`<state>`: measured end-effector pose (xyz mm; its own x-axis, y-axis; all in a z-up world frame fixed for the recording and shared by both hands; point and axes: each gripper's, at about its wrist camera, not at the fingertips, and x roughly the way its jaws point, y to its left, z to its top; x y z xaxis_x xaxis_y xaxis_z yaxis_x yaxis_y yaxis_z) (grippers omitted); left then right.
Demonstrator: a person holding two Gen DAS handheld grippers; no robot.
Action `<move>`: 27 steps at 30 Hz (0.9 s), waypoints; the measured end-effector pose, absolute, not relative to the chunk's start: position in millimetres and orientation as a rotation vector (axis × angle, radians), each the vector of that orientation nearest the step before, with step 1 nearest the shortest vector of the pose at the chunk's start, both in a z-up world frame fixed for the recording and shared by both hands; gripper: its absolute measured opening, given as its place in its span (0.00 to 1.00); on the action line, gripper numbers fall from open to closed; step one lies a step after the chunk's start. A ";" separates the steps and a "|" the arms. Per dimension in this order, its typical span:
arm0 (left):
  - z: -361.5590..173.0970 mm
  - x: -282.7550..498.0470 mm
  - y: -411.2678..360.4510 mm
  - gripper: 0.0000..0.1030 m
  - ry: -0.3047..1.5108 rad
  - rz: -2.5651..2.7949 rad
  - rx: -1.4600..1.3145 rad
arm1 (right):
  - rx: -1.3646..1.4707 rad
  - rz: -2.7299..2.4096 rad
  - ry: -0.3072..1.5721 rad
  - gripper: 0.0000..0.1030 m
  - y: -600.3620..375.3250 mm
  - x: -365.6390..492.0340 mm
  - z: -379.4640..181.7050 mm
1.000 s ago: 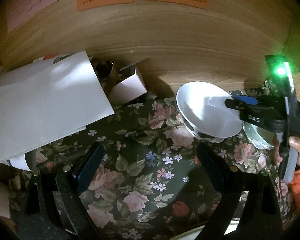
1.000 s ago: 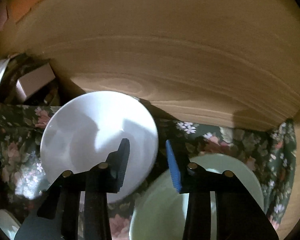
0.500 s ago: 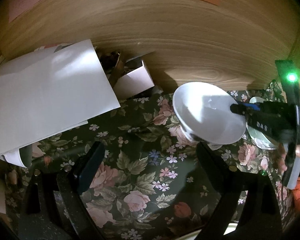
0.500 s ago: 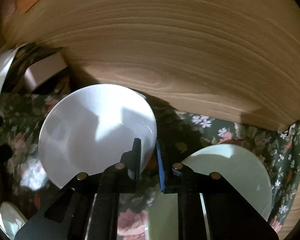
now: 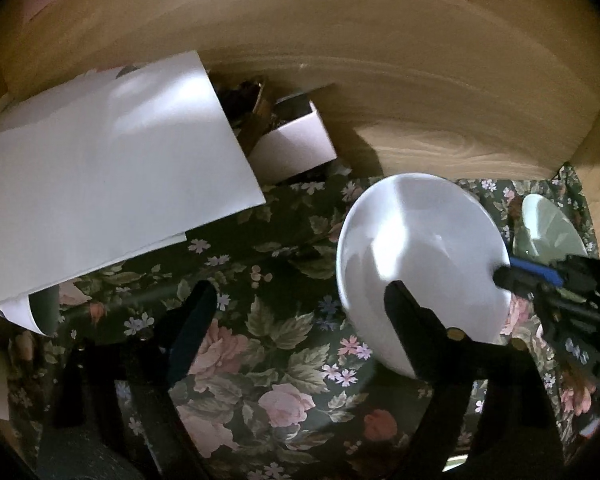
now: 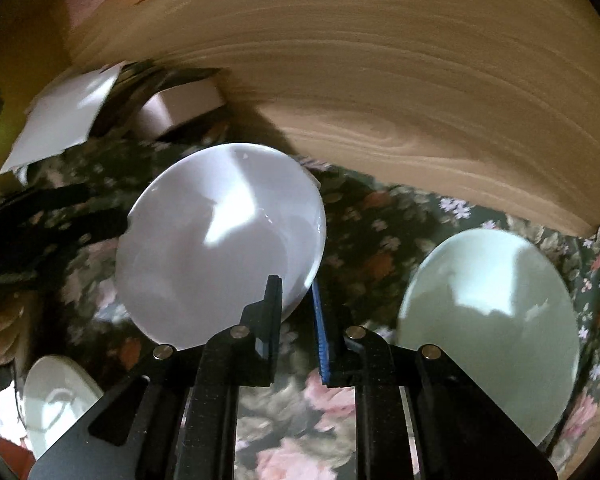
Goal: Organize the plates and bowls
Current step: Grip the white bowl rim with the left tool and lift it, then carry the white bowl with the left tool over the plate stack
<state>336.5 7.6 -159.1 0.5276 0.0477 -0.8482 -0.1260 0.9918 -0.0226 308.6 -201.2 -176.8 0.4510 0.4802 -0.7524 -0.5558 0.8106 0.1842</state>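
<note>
Since a second ago my right fingers (image 6: 296, 312) have closed onto the rim of the white bowl (image 6: 220, 240) and carried it leftward across the floral cloth, away from the pale green bowl (image 6: 488, 320); it now hangs tilted, its hollow facing the camera. Those fingers pinch the bowl's near-right edge, one pad inside the wall and the blue pad outside. My left fingers (image 5: 296, 304) have just been closing a little but are spread wide with nothing between them; the white bowl (image 5: 416, 260) sits just off their right finger, so my left hand is nearest to receive or steady it, though my right has the grip. A round bowl has no long axis; what counts is its rim, presented edge-on to my left. I count two bowls in the open, white and green, plus a small white dish (image 6: 56, 400) low at the left. Beyond lie a white paper sheet (image 5: 100, 168), a small cardboard box (image 5: 296, 144) and the wooden wall (image 5: 380, 60).
</note>
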 end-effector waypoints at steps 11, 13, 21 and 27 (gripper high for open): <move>-181.1 338.3 -1.7 0.47 1.143 0.028 -0.082 | -0.061 0.673 0.903 0.17 -200.3 289.8 -178.6; -184.1 339.1 -5.2 0.40 1.165 0.010 -0.083 | -0.054 0.669 0.911 0.17 -186.4 303.8 -186.8; -191.9 341.8 -12.5 0.16 1.192 -0.013 -0.078 | -0.015 0.667 0.946 0.18 -175.1 320.0 -199.4; -182.1 330.2 -20.8 0.16 1.151 -0.014 -0.010 | 0.004 0.641 0.925 0.16 -179.8 312.7 -191.8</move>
